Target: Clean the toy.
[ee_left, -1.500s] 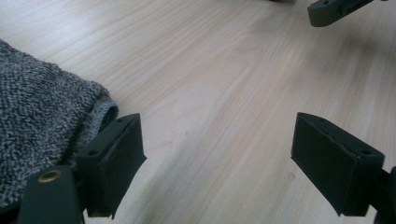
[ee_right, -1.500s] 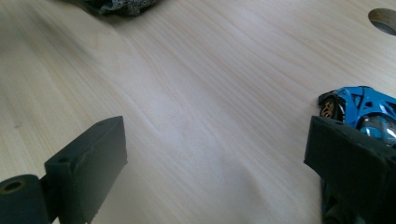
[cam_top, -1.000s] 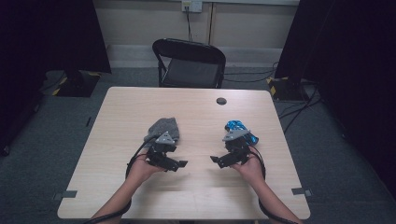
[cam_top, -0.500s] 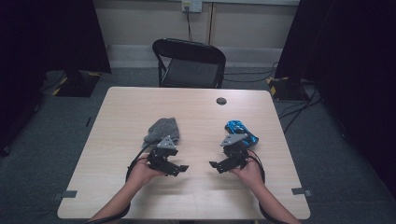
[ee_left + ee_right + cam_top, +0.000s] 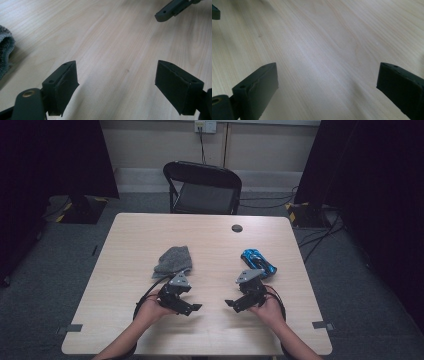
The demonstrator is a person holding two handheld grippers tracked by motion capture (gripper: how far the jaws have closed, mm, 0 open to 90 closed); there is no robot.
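A grey folded cloth (image 5: 172, 260) lies left of the table's middle, and its edge shows at the left in the left gripper view (image 5: 5, 55). A blue toy car (image 5: 257, 262) sits to the right of the middle. My left gripper (image 5: 192, 308) is held just in front of the cloth and points right. It is open over bare wood (image 5: 116, 85). My right gripper (image 5: 231, 304) is held in front of the car and points left, open with nothing between its jaws (image 5: 327, 87). The two sets of tips face each other across a small gap.
The light wooden table (image 5: 210, 240) has a small black round thing (image 5: 236, 228) near its far edge. A black folding chair (image 5: 202, 187) stands behind the table. Dark curtains flank the room. Each gripper view catches a tip of the other gripper (image 5: 172, 10) (image 5: 215, 12).
Both grippers have drifted slightly toward the near edge of the table. Their jaws stand as wide as before.
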